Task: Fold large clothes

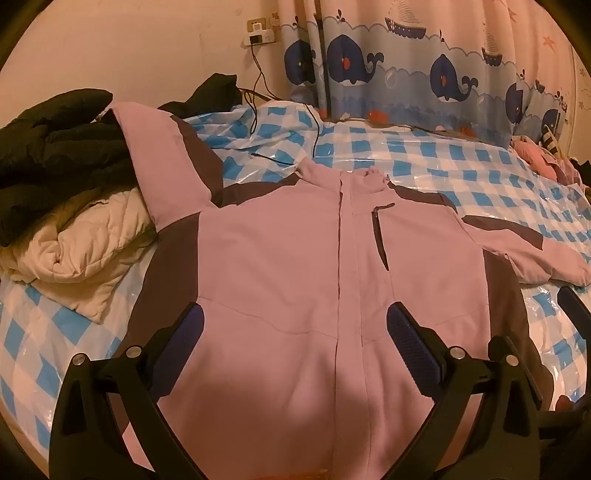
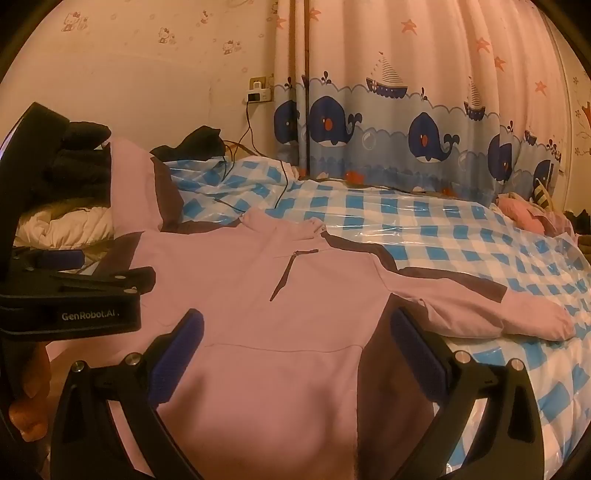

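Observation:
A large pink jacket [image 1: 280, 258] with dark brown panels lies front up on the bed, zipped, collar [image 1: 343, 177] at the far end. One sleeve [image 1: 159, 147] runs up over a clothes pile on the left. The other sleeve [image 2: 498, 314] lies out to the right. My left gripper [image 1: 295, 321] is open above the jacket's lower front, nothing between its fingers. My right gripper [image 2: 297, 328] is open above the jacket's [image 2: 258, 295] right side, near the brown side panel. In the right wrist view the left gripper [image 2: 116, 266] shows at the left edge, held by a hand [image 2: 29, 406].
The bed wears a glossy blue-and-white checked cover [image 1: 443, 158]. Black garments [image 1: 55, 136] and a cream quilted coat [image 1: 85, 251] are heaped at the left. A black cable [image 1: 314, 136] trails from a wall socket [image 1: 258, 33] across the bed. Whale-print curtains [image 1: 406, 74] hang behind; pink items [image 2: 528, 218] lie far right.

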Available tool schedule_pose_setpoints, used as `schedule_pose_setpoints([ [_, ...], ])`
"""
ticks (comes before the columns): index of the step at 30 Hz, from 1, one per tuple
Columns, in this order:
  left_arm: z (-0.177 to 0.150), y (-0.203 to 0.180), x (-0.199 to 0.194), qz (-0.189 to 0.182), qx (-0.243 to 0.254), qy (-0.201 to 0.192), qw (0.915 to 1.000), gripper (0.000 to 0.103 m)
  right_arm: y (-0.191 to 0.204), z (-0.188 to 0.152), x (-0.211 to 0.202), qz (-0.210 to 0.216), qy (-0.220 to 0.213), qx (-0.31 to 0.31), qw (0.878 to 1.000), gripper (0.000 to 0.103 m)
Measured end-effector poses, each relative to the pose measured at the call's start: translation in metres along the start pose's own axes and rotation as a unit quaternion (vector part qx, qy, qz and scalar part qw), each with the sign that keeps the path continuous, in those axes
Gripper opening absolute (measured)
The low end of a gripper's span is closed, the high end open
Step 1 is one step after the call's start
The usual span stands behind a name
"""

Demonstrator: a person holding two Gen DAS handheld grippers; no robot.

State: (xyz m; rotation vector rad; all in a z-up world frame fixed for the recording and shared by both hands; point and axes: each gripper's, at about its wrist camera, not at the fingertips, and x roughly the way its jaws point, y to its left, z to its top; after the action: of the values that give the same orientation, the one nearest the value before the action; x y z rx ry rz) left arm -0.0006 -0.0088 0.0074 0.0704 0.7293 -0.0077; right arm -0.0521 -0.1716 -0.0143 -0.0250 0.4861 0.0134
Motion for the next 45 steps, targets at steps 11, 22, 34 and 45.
schedule_pose_setpoints([
  [11,0.0009,0.0017,-0.0053,0.007,0.009,-0.013,0.9998,0.095,-0.0010,-0.0003,0.0000,0.001,0.000,0.001,1.000,0.097],
  [22,0.0000,0.0001,-0.0058,0.008,0.010,-0.015,0.9998,0.095,-0.0009,-0.0005,0.0005,0.001,0.000,0.002,1.000,0.097],
  [34,-0.0016,-0.0014,-0.0059,0.009,0.011,-0.016,0.9998,0.095,0.0004,-0.0015,0.0021,0.002,0.001,0.003,1.000,0.097],
  [45,-0.0024,-0.0019,-0.0059,0.009,0.011,-0.017,0.9998,0.095,0.0008,-0.0012,0.0026,0.001,0.002,0.003,1.000,0.097],
])
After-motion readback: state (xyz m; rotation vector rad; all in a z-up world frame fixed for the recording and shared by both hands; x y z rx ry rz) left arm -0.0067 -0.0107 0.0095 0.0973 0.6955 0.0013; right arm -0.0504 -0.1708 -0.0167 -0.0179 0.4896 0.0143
